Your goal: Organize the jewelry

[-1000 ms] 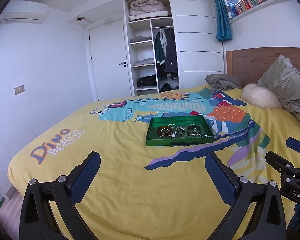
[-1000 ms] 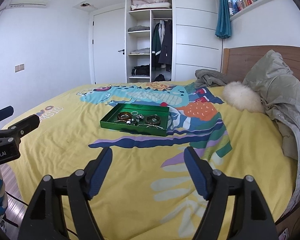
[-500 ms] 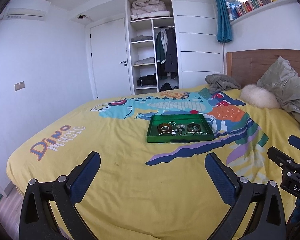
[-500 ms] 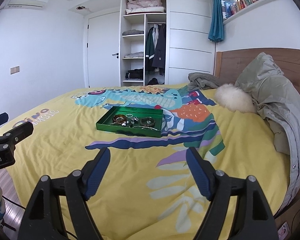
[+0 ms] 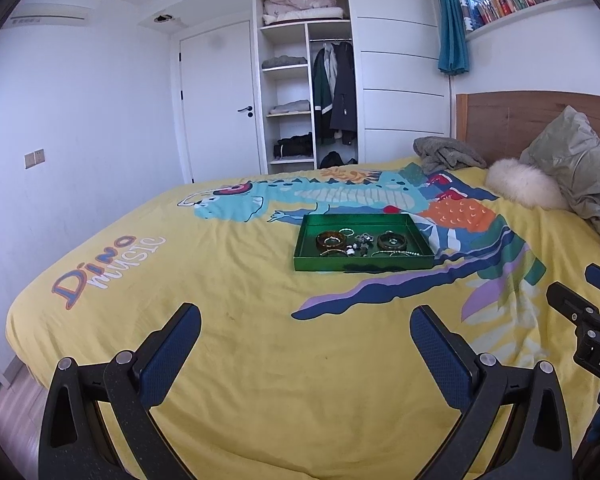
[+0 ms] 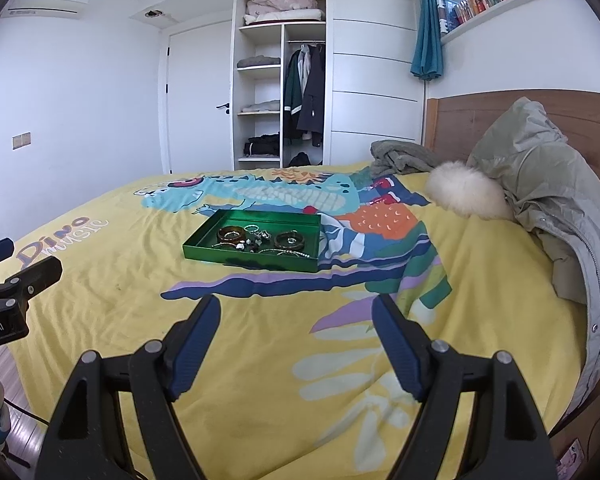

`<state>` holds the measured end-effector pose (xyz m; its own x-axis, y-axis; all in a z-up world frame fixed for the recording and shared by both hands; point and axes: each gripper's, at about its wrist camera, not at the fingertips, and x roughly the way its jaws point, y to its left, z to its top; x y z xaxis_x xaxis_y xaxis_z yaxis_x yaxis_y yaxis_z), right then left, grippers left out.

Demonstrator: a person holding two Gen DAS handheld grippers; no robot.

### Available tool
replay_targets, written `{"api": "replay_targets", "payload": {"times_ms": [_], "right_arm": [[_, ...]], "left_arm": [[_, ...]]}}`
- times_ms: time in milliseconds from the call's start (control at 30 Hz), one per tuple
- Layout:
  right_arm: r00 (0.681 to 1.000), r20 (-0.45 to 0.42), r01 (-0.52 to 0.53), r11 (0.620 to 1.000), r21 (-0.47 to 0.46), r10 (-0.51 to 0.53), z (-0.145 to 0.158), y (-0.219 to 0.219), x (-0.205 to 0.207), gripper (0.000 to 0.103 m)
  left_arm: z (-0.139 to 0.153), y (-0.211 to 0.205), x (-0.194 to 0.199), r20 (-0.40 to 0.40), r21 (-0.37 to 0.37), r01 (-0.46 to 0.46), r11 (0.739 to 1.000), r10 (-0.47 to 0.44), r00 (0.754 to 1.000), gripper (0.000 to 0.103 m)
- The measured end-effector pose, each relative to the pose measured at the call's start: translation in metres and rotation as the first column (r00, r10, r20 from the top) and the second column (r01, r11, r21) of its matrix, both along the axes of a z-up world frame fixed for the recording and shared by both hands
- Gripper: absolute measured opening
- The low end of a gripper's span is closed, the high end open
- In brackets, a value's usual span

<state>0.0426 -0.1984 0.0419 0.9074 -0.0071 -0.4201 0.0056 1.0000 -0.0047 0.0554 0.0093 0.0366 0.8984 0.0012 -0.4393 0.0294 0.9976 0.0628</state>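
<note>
Yellow bedspread, green tray lying crosswise

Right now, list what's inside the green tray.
The tray holds two brown bangles, rings, a bead chain and small charms. Its near wall hides the floor's front strip.

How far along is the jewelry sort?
Nothing looks done: bangles, rings and chains lie mixed in the green tray on the bed. Nothing is in hand: the left hand-held gripper and right hand-held gripper are open, empty, well short of the tray. Approach, picking and sorting all remain.
</note>
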Motion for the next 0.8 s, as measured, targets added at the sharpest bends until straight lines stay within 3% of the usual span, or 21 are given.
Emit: {"api": "replay_targets", "payload": {"times_ms": [800], "right_arm": [[0.999,-0.049,0.020,0.999,-0.035,-0.021,-0.017,0.010,0.035,0.077]], "left_arm": [[-0.027,0.016,0.047,-0.069,-0.031,0.000,1.000,-0.002,0.998,0.103]]}}
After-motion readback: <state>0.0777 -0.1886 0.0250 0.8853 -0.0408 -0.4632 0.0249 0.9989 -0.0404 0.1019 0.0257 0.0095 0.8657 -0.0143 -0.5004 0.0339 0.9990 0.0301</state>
